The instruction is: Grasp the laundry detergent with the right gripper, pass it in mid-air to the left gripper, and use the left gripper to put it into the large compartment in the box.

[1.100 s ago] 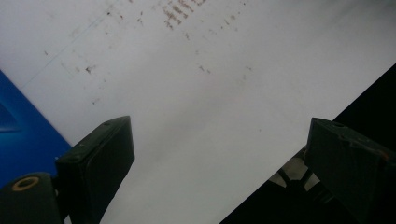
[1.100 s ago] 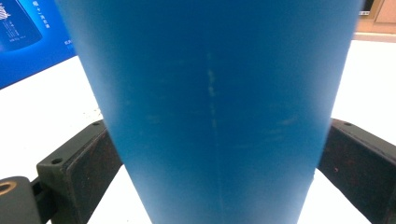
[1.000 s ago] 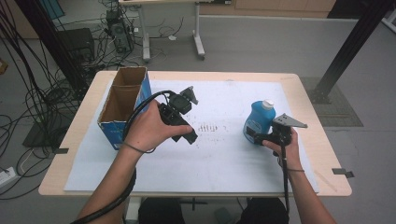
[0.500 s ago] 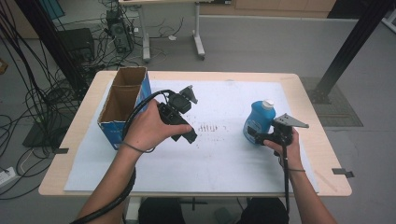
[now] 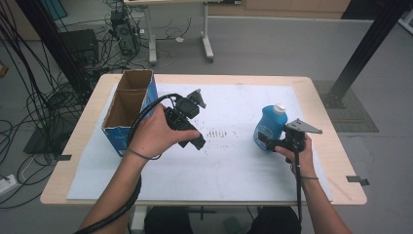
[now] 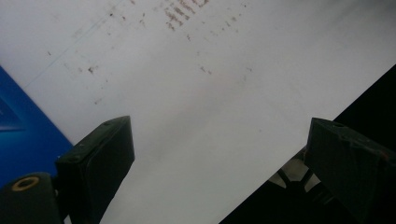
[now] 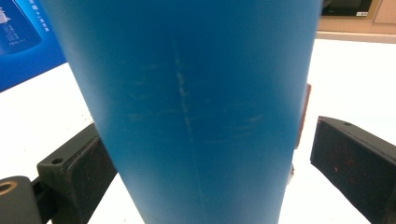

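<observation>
High view: I see my right gripper [image 5: 267,143] with jaws spread around the upright blue bottle [image 5: 269,127], not visibly clamped. Its white cap is up; any label text is unreadable. My left gripper [image 5: 197,142] hangs wide open beside the blue-sided cardboard box [image 5: 127,112].

The blue bottle [image 5: 269,127] looks like smooth plastic with a soft sheen, faintly scuffed up close, topped by a white plastic cap [image 5: 279,108]. The box [image 5: 127,109] is raw brown cardboard inside, printed blue outside. The table [image 5: 336,161] edge is pale wood, under a matt white sheet [image 5: 234,161] with smudges.
</observation>
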Available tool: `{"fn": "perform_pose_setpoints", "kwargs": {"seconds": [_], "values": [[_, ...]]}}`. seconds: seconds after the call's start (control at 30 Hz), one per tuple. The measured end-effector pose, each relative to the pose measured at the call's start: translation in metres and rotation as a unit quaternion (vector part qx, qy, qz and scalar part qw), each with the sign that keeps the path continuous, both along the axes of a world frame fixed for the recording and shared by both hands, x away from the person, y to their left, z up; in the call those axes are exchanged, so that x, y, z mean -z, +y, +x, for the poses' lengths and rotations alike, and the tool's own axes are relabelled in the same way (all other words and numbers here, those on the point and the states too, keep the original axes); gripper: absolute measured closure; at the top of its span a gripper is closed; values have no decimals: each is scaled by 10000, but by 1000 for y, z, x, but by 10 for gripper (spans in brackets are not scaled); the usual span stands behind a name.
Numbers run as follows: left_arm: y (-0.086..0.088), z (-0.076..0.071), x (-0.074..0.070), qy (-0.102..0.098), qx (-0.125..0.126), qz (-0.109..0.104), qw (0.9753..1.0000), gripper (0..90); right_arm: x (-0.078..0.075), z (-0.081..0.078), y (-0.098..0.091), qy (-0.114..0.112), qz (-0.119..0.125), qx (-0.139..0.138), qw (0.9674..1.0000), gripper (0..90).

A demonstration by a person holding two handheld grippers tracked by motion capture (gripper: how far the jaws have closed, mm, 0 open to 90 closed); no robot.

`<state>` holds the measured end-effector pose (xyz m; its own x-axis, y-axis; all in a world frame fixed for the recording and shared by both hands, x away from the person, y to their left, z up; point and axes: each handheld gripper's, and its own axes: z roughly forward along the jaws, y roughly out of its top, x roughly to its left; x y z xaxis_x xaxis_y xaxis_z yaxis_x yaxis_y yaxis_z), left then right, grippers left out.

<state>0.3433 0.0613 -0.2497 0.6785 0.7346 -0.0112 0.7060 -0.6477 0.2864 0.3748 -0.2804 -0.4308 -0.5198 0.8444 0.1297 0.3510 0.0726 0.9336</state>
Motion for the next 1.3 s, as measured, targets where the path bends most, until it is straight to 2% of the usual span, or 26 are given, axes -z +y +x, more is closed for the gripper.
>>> {"fn": "perform_pose_setpoints", "kwargs": {"seconds": [0.9,1.3], "values": [[1,-3,0,8,5,4,10000,88,-1,0,4,-66,33,-70,9999,25],[2,-2,0,-6,-20,-13,10000,88,-3,0,6,-198,1,-124,9997,104]]}}
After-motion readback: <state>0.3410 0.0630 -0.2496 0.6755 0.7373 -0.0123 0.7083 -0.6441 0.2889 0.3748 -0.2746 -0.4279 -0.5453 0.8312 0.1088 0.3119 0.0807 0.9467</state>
